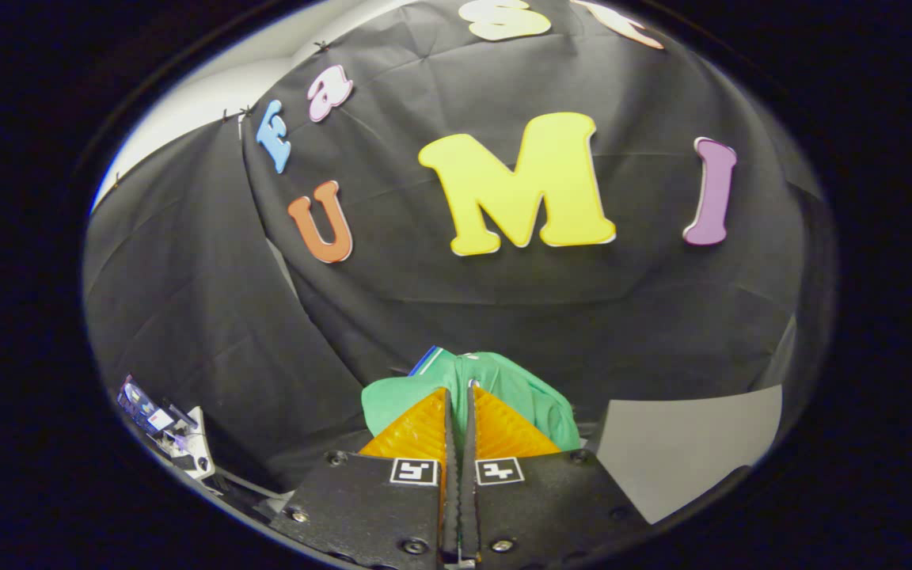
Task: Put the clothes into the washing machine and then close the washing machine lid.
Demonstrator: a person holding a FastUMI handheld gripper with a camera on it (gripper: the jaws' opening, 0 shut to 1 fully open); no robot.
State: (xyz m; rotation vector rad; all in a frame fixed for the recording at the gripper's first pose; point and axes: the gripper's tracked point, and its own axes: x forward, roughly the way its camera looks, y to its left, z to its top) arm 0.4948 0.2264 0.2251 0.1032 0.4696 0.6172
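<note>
Black hand-held gripper (458,396), orange ribbed fingers (416,431), square markers, screws

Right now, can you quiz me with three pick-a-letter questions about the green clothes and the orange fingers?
1. Where is the green garment?
A. Between the fingers and bunched just ahead of them
B. Lying flat on the grey surface, apart from the fingers
C. Hanging on the booth wall

2. What colour are the gripper's finger pads?
A. Blue
B. Orange
C. White

3. How do the fingers stand?
A. Wide apart with nothing between
B. Close together, pinching green cloth
C. One finger folded away

Answers:
1 A, the cloth rises from the narrow gap between the fingertips and spreads beyond them.
2 B, both ridged pads show orange.
3 B, only a slim gap parts the fingers, with green cloth caught in it.
</note>
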